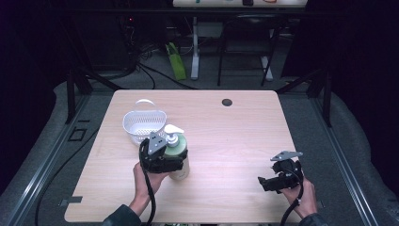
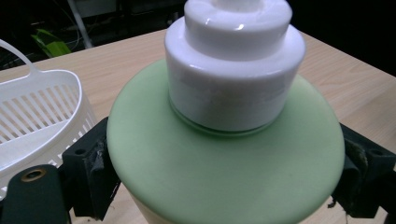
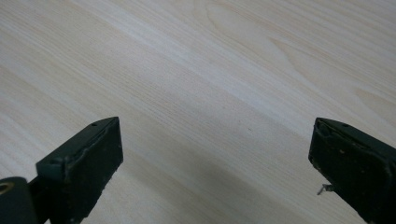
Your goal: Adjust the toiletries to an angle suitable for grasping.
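A pale green pump bottle [image 1: 178, 151] with a white pump head [image 1: 172, 131] stands upright on the wooden table [image 1: 226, 136], just in front of a white slatted basket [image 1: 142, 123]. My left gripper [image 1: 162, 162] is shut on the bottle's body; in the left gripper view both black jaws press the green shoulder [image 2: 224, 172] from either side, under the white collar [image 2: 233, 79]. The basket [image 2: 37, 112] shows at that view's left. My right gripper [image 1: 270, 182] is held low over the table's front right, open, with bare wood [image 3: 210, 93] between its jaws.
A dark round hole [image 1: 227, 102] marks the table's far side. Beyond the table stand desk legs, cables and a green object [image 1: 176, 61] on the floor. Black frame struts [image 1: 75, 89] flank the table's far corners.
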`<state>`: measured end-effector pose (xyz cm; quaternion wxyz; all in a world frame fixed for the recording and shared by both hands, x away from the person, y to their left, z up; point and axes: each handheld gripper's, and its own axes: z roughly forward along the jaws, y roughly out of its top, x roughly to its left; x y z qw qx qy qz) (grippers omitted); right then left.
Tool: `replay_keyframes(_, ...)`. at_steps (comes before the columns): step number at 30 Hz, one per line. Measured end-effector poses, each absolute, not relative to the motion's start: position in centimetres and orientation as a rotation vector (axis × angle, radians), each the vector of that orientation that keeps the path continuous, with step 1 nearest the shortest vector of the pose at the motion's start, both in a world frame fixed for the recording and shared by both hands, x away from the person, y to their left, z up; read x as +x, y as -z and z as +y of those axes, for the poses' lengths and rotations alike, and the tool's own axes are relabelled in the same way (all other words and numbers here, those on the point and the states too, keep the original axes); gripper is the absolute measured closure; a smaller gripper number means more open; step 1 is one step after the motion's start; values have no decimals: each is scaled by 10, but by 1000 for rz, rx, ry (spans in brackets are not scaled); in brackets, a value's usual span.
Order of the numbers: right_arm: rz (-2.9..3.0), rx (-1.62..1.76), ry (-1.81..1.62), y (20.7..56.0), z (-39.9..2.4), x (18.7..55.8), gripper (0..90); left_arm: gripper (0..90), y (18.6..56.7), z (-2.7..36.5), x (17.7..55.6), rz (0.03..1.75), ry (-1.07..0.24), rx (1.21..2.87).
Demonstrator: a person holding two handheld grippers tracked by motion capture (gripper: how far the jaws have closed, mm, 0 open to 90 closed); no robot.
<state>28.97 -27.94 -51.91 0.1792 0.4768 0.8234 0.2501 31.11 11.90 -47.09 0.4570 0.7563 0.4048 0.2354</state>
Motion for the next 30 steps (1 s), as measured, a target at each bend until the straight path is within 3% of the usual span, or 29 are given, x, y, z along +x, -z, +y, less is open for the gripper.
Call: replay_keyframes(30,2339,1321,-704,520,-275,291,30,125,470,157,297,1084,-618,1843)
